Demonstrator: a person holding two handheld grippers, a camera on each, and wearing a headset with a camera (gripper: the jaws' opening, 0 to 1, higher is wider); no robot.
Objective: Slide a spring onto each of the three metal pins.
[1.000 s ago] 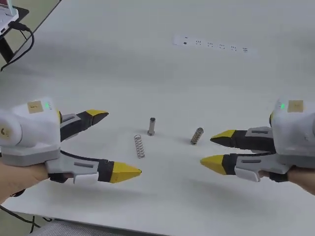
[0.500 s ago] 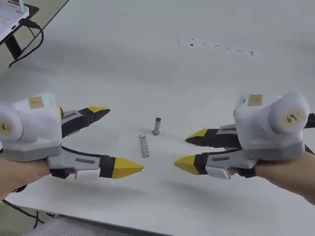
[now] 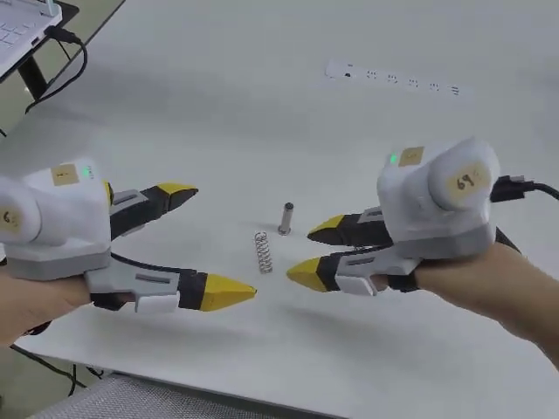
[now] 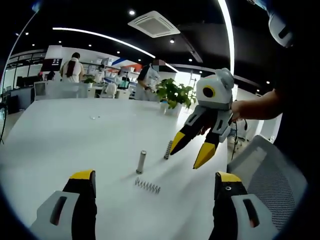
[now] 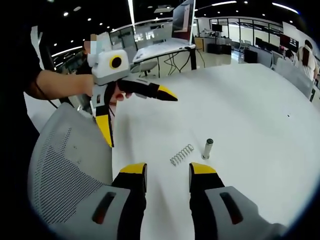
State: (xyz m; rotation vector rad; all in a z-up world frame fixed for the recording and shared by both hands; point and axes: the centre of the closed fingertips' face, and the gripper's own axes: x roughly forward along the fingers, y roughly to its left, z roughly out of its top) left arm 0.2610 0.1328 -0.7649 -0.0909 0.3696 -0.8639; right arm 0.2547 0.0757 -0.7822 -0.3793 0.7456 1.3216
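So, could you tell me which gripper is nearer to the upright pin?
Right. The right gripper sits close beside the pin, on its right in the head view; the left gripper is farther off on its left.

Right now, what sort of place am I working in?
Probably an open-plan office or lab: a long white worktable with a power strip on it, people at desks behind, a potted plant, and a ceiling air-conditioning unit.

left claw — white housing, black jaws, yellow tips, green light | right claw — same colours, "69" marking, black cable at frame right
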